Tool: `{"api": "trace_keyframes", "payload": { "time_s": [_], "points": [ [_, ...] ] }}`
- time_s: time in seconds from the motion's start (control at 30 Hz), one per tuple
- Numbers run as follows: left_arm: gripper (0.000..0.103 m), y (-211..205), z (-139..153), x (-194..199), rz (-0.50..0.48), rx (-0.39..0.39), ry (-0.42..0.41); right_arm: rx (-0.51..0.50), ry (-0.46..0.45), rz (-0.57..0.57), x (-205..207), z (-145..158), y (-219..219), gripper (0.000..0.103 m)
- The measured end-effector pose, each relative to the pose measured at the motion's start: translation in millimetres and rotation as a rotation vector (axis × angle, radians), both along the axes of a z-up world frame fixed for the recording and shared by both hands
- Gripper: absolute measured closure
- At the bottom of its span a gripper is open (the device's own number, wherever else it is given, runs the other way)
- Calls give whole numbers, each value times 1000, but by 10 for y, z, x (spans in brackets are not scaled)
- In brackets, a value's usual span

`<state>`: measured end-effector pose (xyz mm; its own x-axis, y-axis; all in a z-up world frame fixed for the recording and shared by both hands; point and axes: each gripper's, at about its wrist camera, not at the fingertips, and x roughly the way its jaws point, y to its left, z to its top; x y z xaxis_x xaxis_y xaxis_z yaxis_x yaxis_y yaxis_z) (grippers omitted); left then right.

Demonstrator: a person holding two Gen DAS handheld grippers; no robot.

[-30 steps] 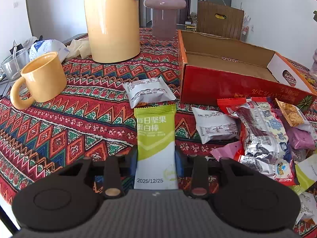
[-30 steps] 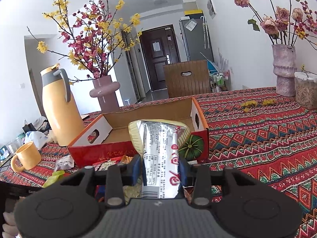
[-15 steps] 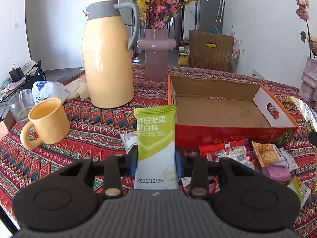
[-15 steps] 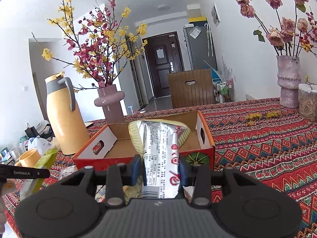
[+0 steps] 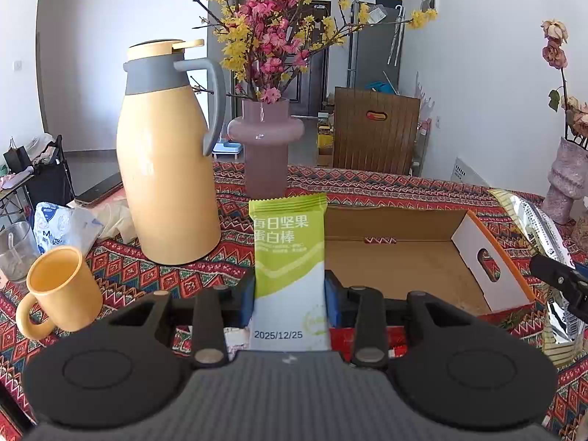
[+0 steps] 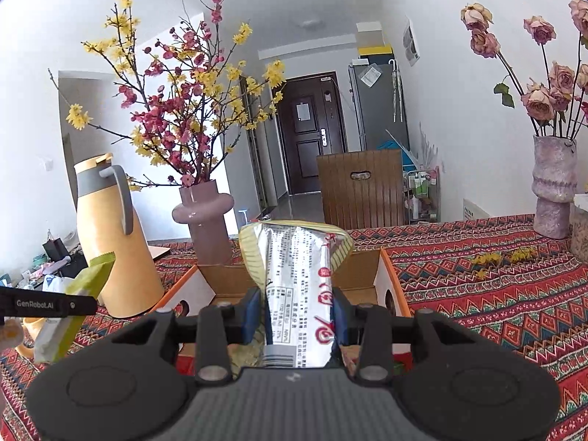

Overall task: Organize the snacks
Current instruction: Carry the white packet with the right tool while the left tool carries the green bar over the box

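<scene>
Both grippers have risen. Left wrist view: left gripper [image 5: 289, 296], pitched down, clamps an upright green snack bar [image 5: 289, 257] before the open red box [image 5: 411, 257]. Right wrist view: right gripper [image 6: 294, 312], near level, clamps a silver packet [image 6: 299, 294] over the box [image 6: 362, 279]

Green-and-white snack bar wrapper [image 5: 288, 268]: lower end hidden behind gripper body. Silver foil snack packet [image 6: 299, 294]: small print too fine to read. Clear glass cup [image 5: 13, 250]: cut by left edge.
</scene>
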<state>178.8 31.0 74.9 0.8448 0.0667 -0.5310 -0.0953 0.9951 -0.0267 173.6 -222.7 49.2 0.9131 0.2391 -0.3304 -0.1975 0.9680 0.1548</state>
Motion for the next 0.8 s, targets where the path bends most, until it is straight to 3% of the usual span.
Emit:
{"api": "trace_keyframes", "payload": {
  "time_s": [0.43,0.8],
  "points": [
    [65,-93,28,637,13,-5,-16,-61,54,-15,816,4,222,64],
    [65,-102,-321,1190,15,0,30,-73,108,-59,1297,-348,215,64]
  ]
}}
